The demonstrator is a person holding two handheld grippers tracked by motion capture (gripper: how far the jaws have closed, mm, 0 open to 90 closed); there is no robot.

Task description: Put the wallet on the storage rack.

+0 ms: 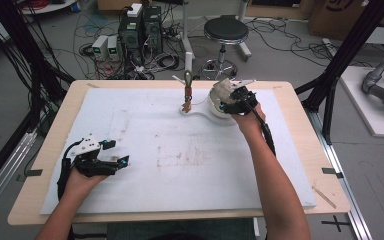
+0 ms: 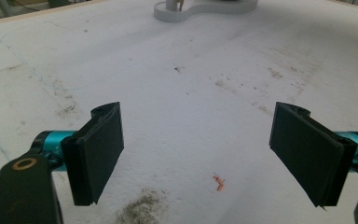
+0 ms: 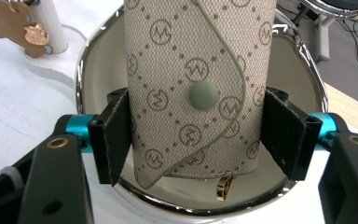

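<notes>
My right gripper (image 3: 193,135) grasps the patterned pouch (image 3: 196,88) above the chrome-rimmed dish (image 3: 86,70) at the table's far side. The grip is low; the pouch may tip out. My left gripper (image 2: 196,149) rests released, near left.

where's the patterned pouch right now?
In the right gripper view, the patterned pouch stands between the right gripper jaws, over the chrome-rimmed white dish at the table's far side.
</notes>
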